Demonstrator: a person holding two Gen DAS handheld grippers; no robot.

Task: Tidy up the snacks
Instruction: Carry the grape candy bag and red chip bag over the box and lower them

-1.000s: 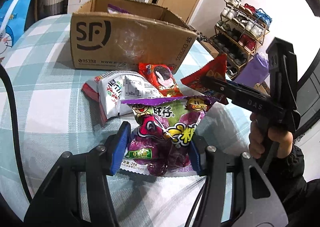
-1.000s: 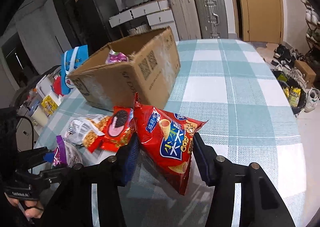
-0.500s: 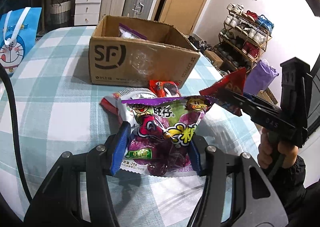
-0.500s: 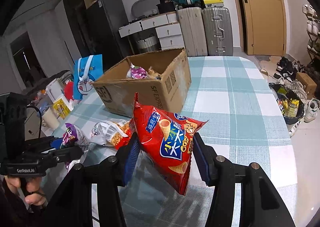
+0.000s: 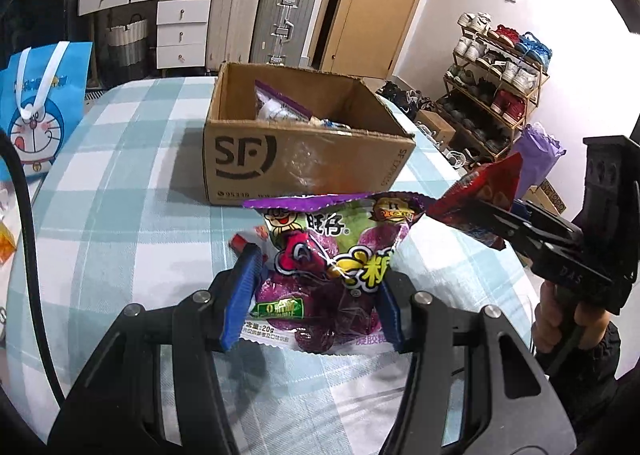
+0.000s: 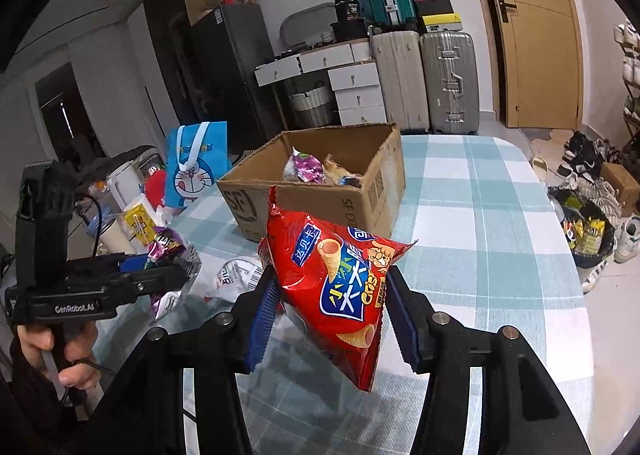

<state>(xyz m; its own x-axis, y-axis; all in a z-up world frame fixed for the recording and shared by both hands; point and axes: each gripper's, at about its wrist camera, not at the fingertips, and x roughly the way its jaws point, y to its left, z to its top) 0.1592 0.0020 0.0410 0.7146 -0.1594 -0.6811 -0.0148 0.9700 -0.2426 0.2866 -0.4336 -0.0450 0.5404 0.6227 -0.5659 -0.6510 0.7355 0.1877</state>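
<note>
fingers (image 5: 240,295) of the left gripper (image 5: 312,295) pinch a purple gummy packet (image 5: 332,255) by its lower half; right gripper (image 6: 332,315) pinches a red cone-snack bag (image 6: 340,279) the same way, both packets held up off the checked worktop (image 6: 500,223). cardboard box (image 5: 304,159) stands open ahead of both, some packets already in it. judgement: step in hand is carrying each packet over the box and dropping it in. best done one gripper at a time so they do not crowd each other at the opening; bring each packet fully past the near wall before spreading the fingers, since a bag let go at the rim could catch or slide back out. red bag hangs tilted with its low corner free, so lift enough to clear the wall. hard to make out: how full the box is, its floor hidden by the near wall; a white packet (image 6: 236,279) on the worktop is partly behind the left gripper; another packet shows only as a red corner (image 5: 239,242) behind the left finger.
</note>
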